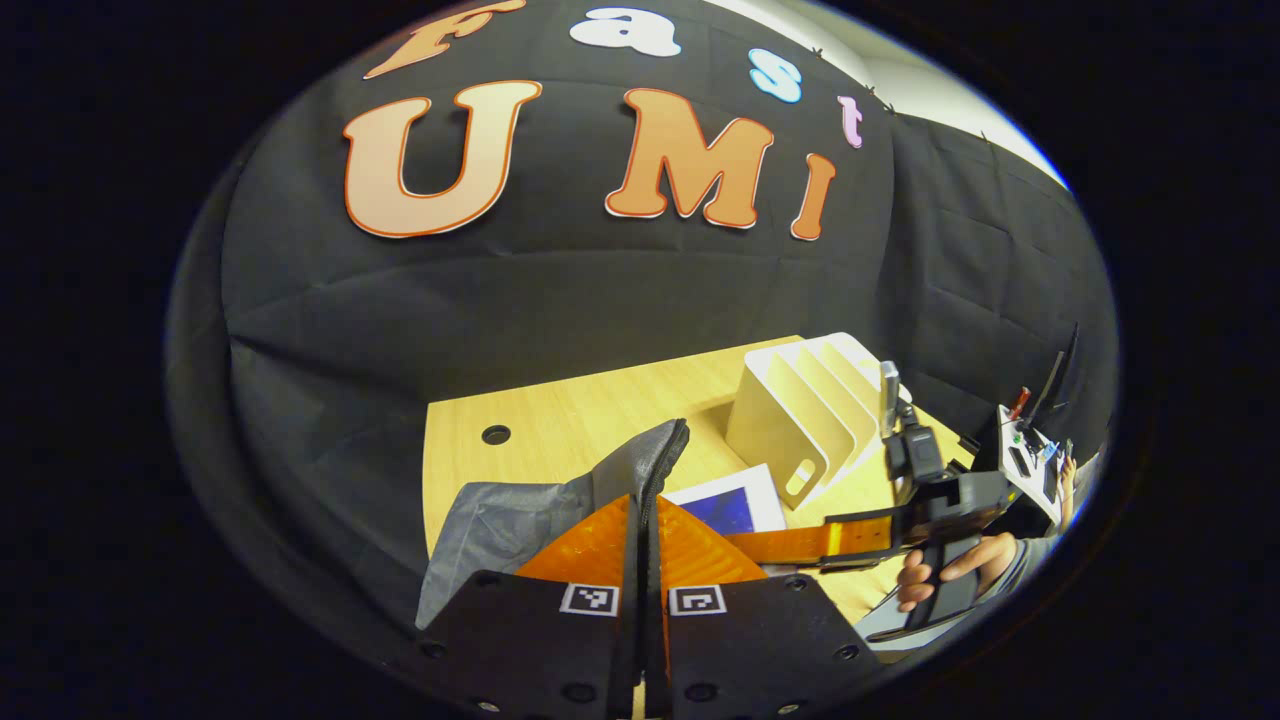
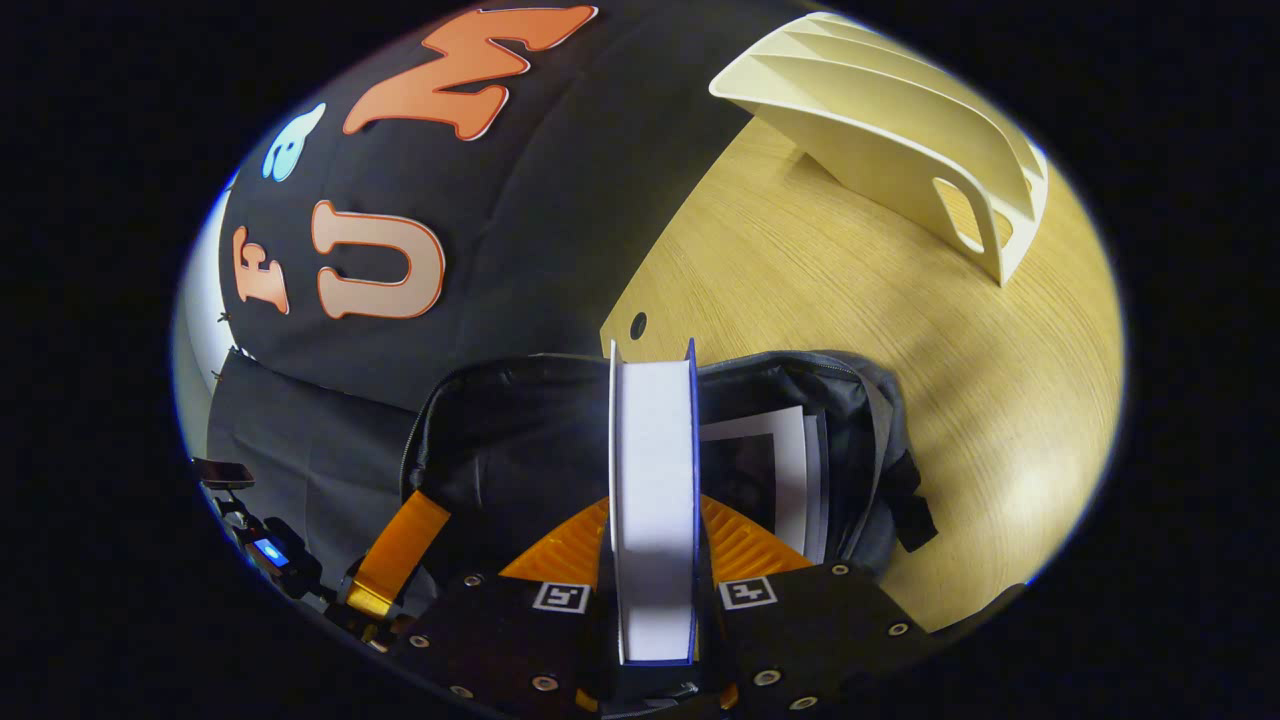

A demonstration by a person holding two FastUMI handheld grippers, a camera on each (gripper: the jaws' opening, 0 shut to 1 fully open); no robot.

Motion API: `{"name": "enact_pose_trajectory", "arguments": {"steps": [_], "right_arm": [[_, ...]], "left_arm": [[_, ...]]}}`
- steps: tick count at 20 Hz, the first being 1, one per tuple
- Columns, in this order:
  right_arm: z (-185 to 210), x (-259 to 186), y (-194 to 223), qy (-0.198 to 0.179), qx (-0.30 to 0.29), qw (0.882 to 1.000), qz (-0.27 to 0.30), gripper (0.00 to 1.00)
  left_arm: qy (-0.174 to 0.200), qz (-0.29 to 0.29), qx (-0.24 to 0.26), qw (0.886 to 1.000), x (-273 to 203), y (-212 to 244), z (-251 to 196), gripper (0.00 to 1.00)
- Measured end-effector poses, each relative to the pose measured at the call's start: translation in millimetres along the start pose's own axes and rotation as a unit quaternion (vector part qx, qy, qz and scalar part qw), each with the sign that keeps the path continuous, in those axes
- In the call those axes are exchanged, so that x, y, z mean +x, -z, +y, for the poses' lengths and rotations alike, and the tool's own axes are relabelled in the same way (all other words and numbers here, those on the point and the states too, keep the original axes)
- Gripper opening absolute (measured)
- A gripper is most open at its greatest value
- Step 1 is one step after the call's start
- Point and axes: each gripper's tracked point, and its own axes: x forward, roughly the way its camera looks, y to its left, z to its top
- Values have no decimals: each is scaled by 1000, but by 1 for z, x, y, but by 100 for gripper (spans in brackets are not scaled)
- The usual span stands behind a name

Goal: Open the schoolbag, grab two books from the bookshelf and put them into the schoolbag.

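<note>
The dark grey schoolbag (image 1: 500,520) stands on the wooden table (image 1: 560,410). My left gripper (image 1: 645,500) is shut on the raised edge of its opening and holds it up. In the right gripper view, my right gripper (image 2: 652,505) is shut on a blue-covered book (image 2: 652,450), held spine down over the open schoolbag (image 2: 520,440). Another book (image 2: 775,470) stands inside the bag. The left gripper view shows the right gripper (image 1: 760,545) reaching in beside the blue book (image 1: 735,500). The cream bookshelf (image 2: 900,130) has nothing in its slots.
The bookshelf (image 1: 810,410) stands at the table's back right, behind the bag. A person's hand (image 1: 950,575) holds the right gripper's handle at the right. A finger of the left gripper (image 2: 405,545) shows at the bag's left rim. Bare table (image 2: 850,330) lies between bag and shelf.
</note>
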Motion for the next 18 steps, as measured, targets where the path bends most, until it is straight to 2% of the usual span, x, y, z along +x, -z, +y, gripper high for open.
{"name": "enact_pose_trajectory", "arguments": {"steps": [4, 9, 10, 11, 12, 13, 14, 15, 16, 17, 18], "right_arm": [[-2, 25, 14, -5, -3, 1000, 11, 33], [0, 48, 19, -6, 4, 1000, 21, 33], [-3, 49, 17, 5, 0, 1000, 23, 24], [-8, 50, 17, 25, -14, 999, 24, 37], [-16, 48, 13, 50, -37, 998, 21, 41], [-25, 45, 11, 70, -57, 996, 24, 50], [-27, 38, 9, 80, -69, 994, 31, 53], [-28, 32, 6, 88, -75, 993, 34, 62], [-30, 25, 2, 90, -81, 992, 36, 83], [-32, 16, -3, 93, -86, 991, 37, 71], [-32, 7, -9, 87, -89, 992, 32, 73]], "left_arm": [[12, -5, 18, 1000, -2, -6, -21, 4], [13, -6, 19, 1000, -1, -5, -21, 4], [14, -4, 18, 1000, 0, -4, -21, 4], [14, -4, 19, 1000, 0, -2, -21, 4], [6, -3, 24, 1000, 0, -1, -19, 4], [-4, -3, 26, 1000, 1, 0, -15, 5], [-12, -1, 20, 1000, 2, 2, -13, 4], [-12, 2, 12, 1000, 3, 6, -16, 5], [-11, 5, 3, 1000, 2, 8, -21, 5], [-8, 5, -2, 1000, 3, 10, -28, 8], [-9, 3, -3, 1000, 4, 10, -34, 9]]}}
